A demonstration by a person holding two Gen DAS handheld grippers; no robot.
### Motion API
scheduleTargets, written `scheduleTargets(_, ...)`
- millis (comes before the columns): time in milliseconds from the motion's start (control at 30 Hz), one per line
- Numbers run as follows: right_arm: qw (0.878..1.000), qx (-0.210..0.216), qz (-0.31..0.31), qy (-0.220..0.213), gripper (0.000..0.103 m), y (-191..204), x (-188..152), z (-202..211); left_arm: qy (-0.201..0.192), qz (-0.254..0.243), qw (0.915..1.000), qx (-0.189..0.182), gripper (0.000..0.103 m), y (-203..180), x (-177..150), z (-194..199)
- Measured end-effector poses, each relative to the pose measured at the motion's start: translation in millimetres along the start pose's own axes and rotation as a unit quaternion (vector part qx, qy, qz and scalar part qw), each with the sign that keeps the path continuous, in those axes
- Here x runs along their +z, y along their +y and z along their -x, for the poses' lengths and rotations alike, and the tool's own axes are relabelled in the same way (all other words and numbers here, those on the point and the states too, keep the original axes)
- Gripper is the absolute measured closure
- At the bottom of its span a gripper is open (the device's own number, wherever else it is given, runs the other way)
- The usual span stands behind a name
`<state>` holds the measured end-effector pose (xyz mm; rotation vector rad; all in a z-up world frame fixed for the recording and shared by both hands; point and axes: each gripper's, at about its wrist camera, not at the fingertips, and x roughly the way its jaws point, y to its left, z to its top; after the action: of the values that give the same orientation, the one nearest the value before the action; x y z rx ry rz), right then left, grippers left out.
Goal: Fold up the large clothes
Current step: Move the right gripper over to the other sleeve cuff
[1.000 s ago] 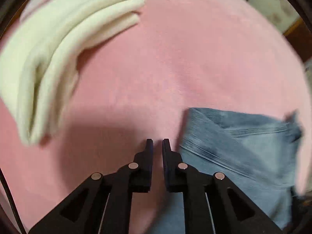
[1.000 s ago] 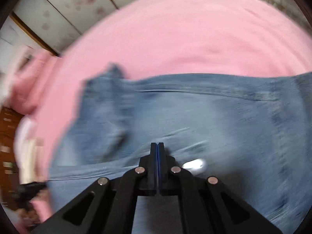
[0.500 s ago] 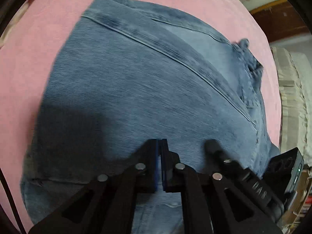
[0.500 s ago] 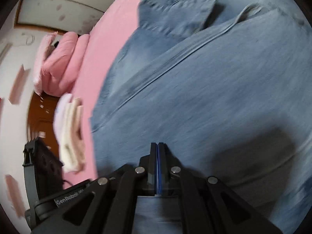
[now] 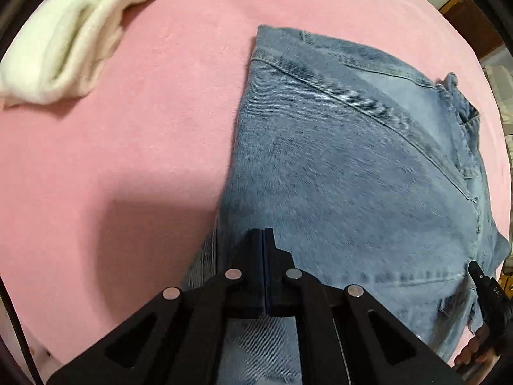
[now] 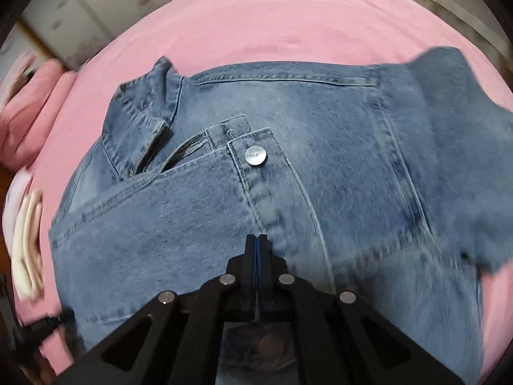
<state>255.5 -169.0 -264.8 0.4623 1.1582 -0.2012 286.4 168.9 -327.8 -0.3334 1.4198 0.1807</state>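
While both claws hang shut and empty above it, the jeans lie folded into a compact block on the pink bed. From the right wrist view the waistband button faces up near the middle, with the fly and a pocket opening beside it, and the right claw hovers just over the denim below the button, pads pressed together with nothing between them. From the left wrist view the left claw stands at the near left edge of the jeans, its blue pads likewise closed on nothing. Whether either tip touches the cloth cannot be told.

Judging from the tidy outline, the folding of this garment looks nearly done, and the step in hand seems to be pressing or smoothing the stack, or lining up for one last fold. A further fold would call for opening a claw, pinching an edge through all layers, and carrying it across without dragging the lower layers askew.

A folded white garment lies well apart on the bed, up and to the left.
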Motion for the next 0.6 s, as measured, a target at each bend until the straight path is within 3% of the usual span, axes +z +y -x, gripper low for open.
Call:
scheduleTargets(67,0.999,0.023,-0.025,-0.008,0.103,-13,-7,20,-0.013,-0.01,0.9999,-0.004,0.102,-13,-6,20)
scheduleTargets(200,0.999,0.034,-0.018,-0.006,0.103,9,-26,64,-0.025,-0.051,0.9984,-0.007,0.1,-16,-24,73)
scheduleTargets(267,0.999,0.044,-0.004,-0.005,0.1,21,-40,88,-0.026,-0.078,0.9966,0.002,0.089,-13,-30,100)
scheduleTargets(300,0.999,0.043,0.0,-0.007,0.1,31,-42,96,-0.027,-0.086,0.9959,0.004,0.076,-8,-32,111)
scheduleTargets(367,0.999,0.042,0.005,-0.011,0.094,36,-55,118,-0.028,-0.102,0.9944,0.006,0.038,-11,-40,135)
scheduleTargets(400,0.999,0.042,0.005,-0.008,0.082,37,-62,128,-0.022,-0.109,0.9938,0.009,0.009,-12,-45,143)
scheduleTargets(433,0.999,0.044,0.004,-0.004,0.065,39,-70,136,-0.016,-0.113,0.9935,0.001,0.005,-13,-45,147)
scheduleTargets(500,0.999,0.048,0.002,-0.004,0.047,40,-84,149,0.011,-0.123,0.992,-0.027,0.005,-10,-54,153)
scheduleTargets(600,0.999,0.034,0.009,0.008,0.041,42,-103,163,0.054,-0.128,0.9895,-0.041,0.005,-13,-66,147)
